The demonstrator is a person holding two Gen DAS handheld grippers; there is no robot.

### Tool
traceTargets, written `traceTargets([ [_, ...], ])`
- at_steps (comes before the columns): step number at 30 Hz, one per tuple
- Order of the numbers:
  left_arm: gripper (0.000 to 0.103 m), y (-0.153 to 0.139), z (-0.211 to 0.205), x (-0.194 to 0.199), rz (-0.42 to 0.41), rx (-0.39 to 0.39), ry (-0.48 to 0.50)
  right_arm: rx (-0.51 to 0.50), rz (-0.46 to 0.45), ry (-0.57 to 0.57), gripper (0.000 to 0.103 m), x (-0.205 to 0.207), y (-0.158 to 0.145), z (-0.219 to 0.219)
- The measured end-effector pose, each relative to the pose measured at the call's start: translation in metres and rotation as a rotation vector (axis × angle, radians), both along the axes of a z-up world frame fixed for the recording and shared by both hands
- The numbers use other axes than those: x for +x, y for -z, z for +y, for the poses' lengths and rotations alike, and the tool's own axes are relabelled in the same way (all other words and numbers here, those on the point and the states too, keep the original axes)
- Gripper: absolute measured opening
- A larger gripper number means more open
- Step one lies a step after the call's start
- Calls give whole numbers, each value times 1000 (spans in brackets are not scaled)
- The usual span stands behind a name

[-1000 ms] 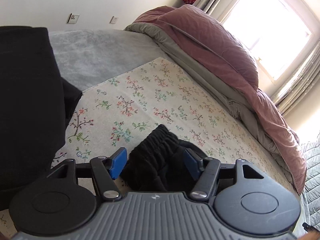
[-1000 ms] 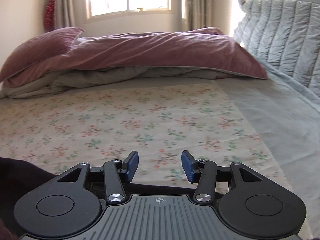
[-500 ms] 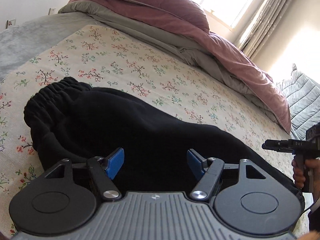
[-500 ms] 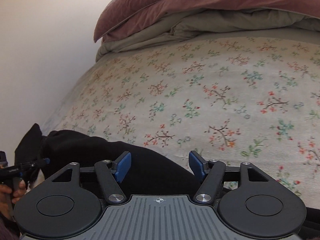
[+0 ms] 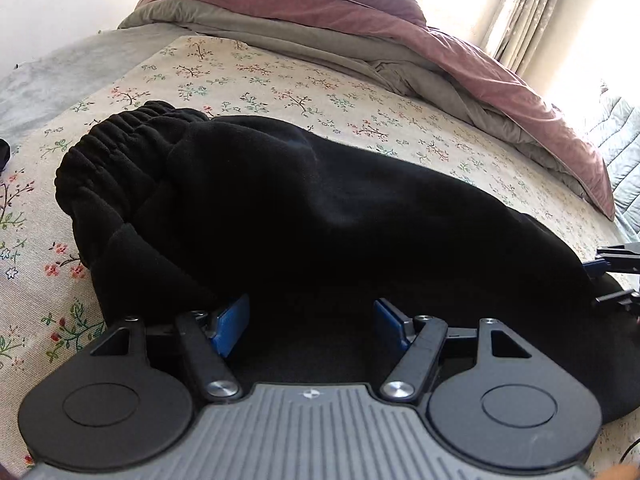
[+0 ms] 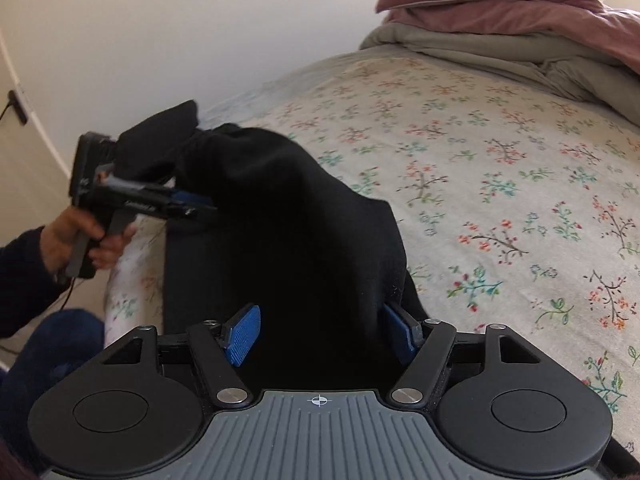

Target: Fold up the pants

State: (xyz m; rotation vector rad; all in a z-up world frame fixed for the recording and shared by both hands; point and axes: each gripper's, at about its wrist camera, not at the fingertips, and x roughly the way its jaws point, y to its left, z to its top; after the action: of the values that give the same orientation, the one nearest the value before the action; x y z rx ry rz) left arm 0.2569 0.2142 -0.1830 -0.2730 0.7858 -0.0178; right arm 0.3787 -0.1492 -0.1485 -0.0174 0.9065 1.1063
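Observation:
Black pants (image 5: 320,208) lie stretched across the floral bedsheet (image 5: 304,80), with the gathered waistband (image 5: 116,140) at the left in the left wrist view. My left gripper (image 5: 310,320) is open, low at the near edge of the pants, with black cloth lying between its blue pads. In the right wrist view the pants (image 6: 288,216) run up and left from my right gripper (image 6: 320,332), which is open astride the cloth at the other end. That view also shows the left gripper (image 6: 192,204) at the far end, held by a hand (image 6: 88,240). The right gripper (image 5: 600,280) shows at the right edge of the left wrist view.
A pink duvet (image 5: 400,12) over a grey blanket (image 5: 304,36) is heaped along the far side of the bed. A grey quilted pillow (image 5: 616,136) lies at the right. A white wall (image 6: 160,32) runs beside the bed. A knee in blue (image 6: 52,344) shows at lower left.
Both grippers have swung from the bare sheet down to the pants and closer. Black cloth now lies between the open fingers of each. The left view went from a bunched heap to the spread pants.

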Motion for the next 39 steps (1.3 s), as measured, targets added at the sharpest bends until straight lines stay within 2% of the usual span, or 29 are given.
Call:
traceTargets([
  [7,86,-7,-11,4,7,-12,15,-11,29,-47,69,-5,3,11],
  [9,84,-14,-17,0,-29,-6,47,-23,33,-59,69,-3,8,21],
  [13,84,-37,-37,5,-129,-67,143,-89,16,-64,67,-7,22,34],
  [15,85,-41,-51,20,-126,-86,178,-62,26,-13,68,-2,22,30],
  [17,85,-33,-64,38,-99,-94,209,20,49,61,68,8,15,15],
  [20,84,1,-70,56,36,-137,180,47,29,202,77,28,1,-5],
  [22,83,11,-69,50,4,-153,172,69,50,326,86,52,-2,-22],
  [25,83,8,-72,43,-3,-127,184,127,194,424,90,92,18,-36],
  [27,83,8,-72,44,5,-117,194,109,268,454,90,112,39,-30],
  [29,83,6,-72,51,18,-116,199,90,312,429,90,122,56,-18],
  [31,83,6,-69,51,21,-127,198,105,336,357,90,120,65,-2],
  [35,82,9,-69,50,3,-127,200,152,280,229,91,97,52,18],
  [39,82,9,-72,49,-4,-110,206,94,193,142,91,74,35,27],
])
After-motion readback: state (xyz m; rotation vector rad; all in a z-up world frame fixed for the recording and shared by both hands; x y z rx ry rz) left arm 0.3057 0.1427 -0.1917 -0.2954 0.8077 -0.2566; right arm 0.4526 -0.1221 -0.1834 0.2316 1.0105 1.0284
